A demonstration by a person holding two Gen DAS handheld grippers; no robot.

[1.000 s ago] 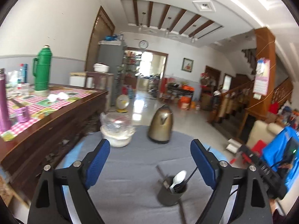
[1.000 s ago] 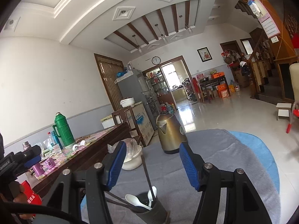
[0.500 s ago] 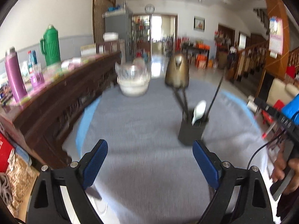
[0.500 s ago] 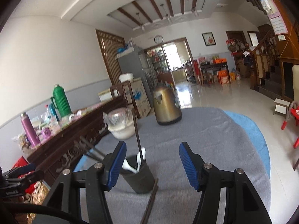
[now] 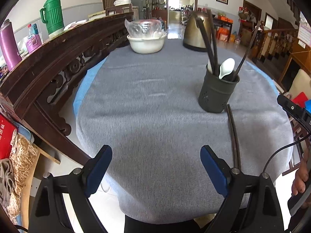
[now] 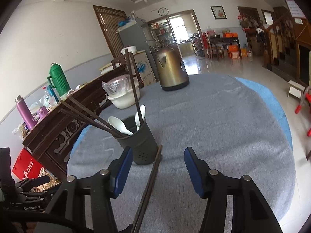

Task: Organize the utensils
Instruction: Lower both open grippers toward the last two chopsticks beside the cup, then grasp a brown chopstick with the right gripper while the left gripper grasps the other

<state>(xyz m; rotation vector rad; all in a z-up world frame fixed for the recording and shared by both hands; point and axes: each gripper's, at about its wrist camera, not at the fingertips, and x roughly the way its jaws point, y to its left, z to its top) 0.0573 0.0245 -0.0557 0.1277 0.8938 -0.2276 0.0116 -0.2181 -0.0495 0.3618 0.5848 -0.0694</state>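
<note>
Left tongs (image 5: 155, 167): blue pads held wide apart, nothing between them, carried low over the near edge of the grey cloth (image 5: 147, 120). Right tongs (image 6: 158, 169): likewise spread and empty.

Change noted against the views of a second ago — both cameras have been tipped down from ceiling and far wall to the tabletop, and the left tongs have been drawn back toward the near rim, so that more cloth is now seen ahead of them. No utensil has been taken up or set down in that interval.

Between the right tongs' pads, a loose pair of dark chopsticks (image 6: 150, 182) is seen lying flat on the cloth, running from under the tool forward (far tips just beside the holder's base; contact cannot be told). In the left view the same pair (image 5: 234, 136) lies just outside the right-hand pad.

Just ahead of the right tongs, slightly to their left, the dark perforated utensil holder (image 6: 141, 141) stands upright, already loaded with several chopsticks and two white spoons (image 6: 118, 125).

Further out: a white bowl (image 6: 124, 99) under a plastic cover, a brass-coloured kettle (image 6: 172, 69), a carved wooden sideboard (image 5: 58, 58) off to the left.

Judgement — the loose pair appears to be the last item outside the holder; the downward tilt reads as lining up for that pick, likely by the right tongs.
</note>
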